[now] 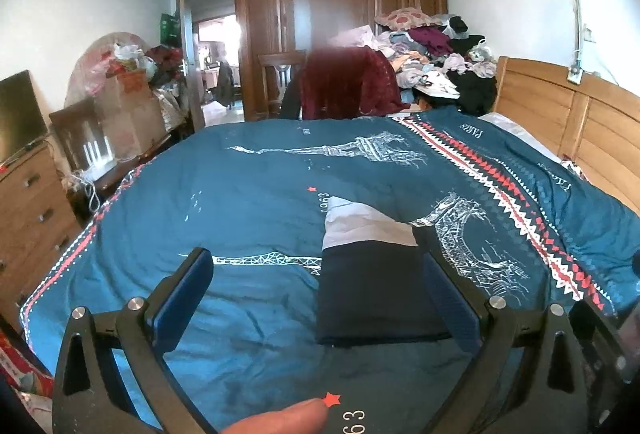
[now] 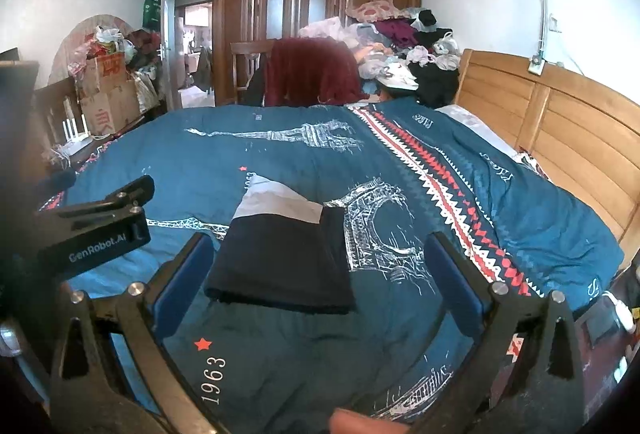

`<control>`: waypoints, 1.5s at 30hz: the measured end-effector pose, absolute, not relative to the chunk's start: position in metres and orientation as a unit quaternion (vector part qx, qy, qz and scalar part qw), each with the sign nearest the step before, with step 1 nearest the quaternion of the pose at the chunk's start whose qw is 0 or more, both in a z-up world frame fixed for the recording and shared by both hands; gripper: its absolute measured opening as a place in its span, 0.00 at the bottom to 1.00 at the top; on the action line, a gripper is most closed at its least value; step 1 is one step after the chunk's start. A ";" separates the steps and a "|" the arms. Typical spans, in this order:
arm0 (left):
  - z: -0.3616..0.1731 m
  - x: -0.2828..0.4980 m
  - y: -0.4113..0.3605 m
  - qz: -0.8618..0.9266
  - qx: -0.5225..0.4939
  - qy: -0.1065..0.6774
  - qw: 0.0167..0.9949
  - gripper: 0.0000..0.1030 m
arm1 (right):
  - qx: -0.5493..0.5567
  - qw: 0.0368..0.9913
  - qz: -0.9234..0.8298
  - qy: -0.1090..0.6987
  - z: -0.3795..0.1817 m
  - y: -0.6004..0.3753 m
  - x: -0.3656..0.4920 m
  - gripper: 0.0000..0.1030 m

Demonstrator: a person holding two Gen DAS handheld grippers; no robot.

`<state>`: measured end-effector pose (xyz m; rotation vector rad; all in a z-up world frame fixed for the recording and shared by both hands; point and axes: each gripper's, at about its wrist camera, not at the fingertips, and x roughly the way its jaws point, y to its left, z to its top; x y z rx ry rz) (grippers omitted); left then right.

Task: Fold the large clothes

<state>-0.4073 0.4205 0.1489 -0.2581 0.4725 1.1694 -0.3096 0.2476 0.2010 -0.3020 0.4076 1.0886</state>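
A folded garment (image 1: pixel 370 286), dark navy with a pale grey far part, lies flat on the blue Eiffel-tower bedspread (image 1: pixel 248 193). My left gripper (image 1: pixel 316 274) is open and empty, held above the bed with the garment between its fingers toward the right one. In the right wrist view the same garment (image 2: pixel 280 258) lies just ahead of my right gripper (image 2: pixel 320 258), which is open and empty above the bedspread (image 2: pixel 400 334). The left gripper's body (image 2: pixel 96 230) shows at the left of that view.
A wooden headboard (image 1: pixel 580 121) runs along the right. A heap of clothes (image 1: pixel 432 53) and a chair draped in dark red cloth (image 1: pixel 344 81) stand beyond the bed before a wooden wardrobe (image 1: pixel 336 13). A dresser (image 1: pixel 28 201) and boxes are at left.
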 end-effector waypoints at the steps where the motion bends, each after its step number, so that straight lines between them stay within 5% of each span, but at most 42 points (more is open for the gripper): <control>1: 0.148 -0.408 0.421 0.546 -0.120 0.221 0.799 1.00 | -0.142 0.826 0.511 0.191 0.201 0.247 -0.309 1.00; 45: 0.131 -0.404 0.433 0.528 -0.151 0.226 0.804 1.00 | -0.148 0.823 0.512 0.198 0.190 0.245 -0.308 1.00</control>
